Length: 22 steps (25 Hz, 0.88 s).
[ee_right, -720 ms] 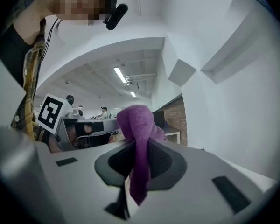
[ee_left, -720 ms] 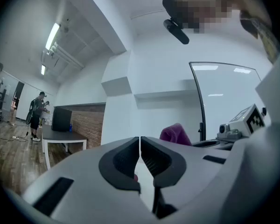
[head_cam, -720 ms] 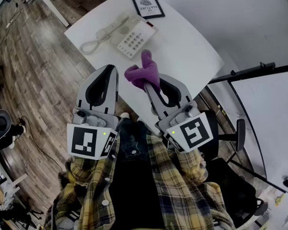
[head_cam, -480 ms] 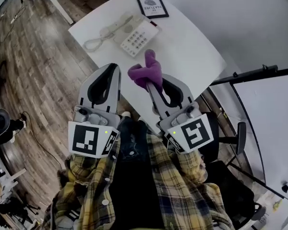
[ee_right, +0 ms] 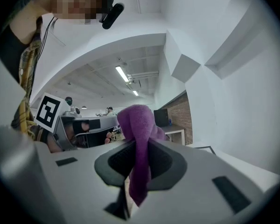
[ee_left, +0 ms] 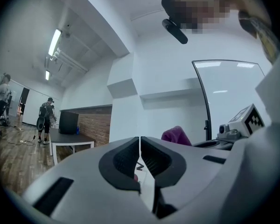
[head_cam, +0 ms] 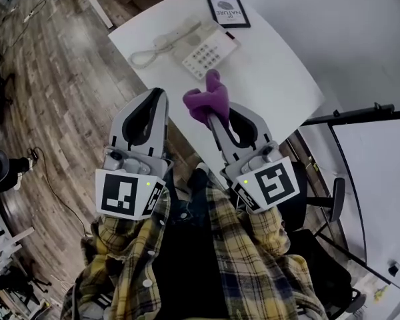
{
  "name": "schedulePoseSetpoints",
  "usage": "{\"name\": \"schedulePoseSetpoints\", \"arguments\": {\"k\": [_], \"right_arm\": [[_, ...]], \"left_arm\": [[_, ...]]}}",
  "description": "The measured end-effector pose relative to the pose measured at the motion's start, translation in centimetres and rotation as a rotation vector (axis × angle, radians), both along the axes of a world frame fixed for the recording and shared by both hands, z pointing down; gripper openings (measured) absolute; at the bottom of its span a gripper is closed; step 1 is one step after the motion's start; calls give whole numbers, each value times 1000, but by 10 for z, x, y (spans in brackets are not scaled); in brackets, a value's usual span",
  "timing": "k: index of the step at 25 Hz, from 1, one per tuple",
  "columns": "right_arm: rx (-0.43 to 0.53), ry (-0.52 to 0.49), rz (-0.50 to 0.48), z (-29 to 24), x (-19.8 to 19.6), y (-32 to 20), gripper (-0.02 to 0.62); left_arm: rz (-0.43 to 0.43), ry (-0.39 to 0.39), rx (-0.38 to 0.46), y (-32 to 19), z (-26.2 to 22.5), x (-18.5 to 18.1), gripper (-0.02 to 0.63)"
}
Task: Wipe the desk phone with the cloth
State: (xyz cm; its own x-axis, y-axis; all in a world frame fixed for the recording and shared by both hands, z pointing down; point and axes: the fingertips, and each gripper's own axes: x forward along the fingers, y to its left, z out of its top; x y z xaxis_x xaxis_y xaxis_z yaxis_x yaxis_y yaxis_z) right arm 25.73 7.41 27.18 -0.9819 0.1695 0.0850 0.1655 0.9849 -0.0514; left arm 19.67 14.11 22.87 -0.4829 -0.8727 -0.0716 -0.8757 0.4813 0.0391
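Note:
A white desk phone [head_cam: 203,47] with a corded handset [head_cam: 177,37] lies on the white table [head_cam: 273,79], far side from me. My right gripper [head_cam: 215,115] is shut on a purple cloth [head_cam: 205,100] [ee_right: 137,139], held over the table's near edge short of the phone. The cloth bunches up above the jaws. My left gripper [head_cam: 155,99] [ee_left: 139,146] is shut and holds nothing, over the wooden floor left of the table. The purple cloth [ee_left: 176,135] shows at its right.
A framed card [head_cam: 228,11] lies beyond the phone. The phone's coiled cord [head_cam: 143,57] loops near the table's left edge. A whiteboard stand [head_cam: 360,115] and an office chair [head_cam: 327,199] are at the right. Another table [ee_left: 67,141] and people [ee_left: 45,118] are far off.
The table and phone have slid to the right and slightly down in the head view. Both grippers keep the same hold and stance.

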Motion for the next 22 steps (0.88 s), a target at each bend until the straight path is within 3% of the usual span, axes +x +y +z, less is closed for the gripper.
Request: {"name": "schedulePoseSetpoints", "arguments": {"k": [6, 15, 22], "right_arm": [[30, 26, 42, 6, -47, 9, 63], [11, 31, 155, 8, -152, 34, 63], [0, 33, 251, 6, -213, 47, 63]], "left_arm": [[54, -32, 10, 9, 2, -48, 21], [143, -47, 18, 40, -7, -169, 21], [231, -44, 17, 51, -10, -237, 21]]}}
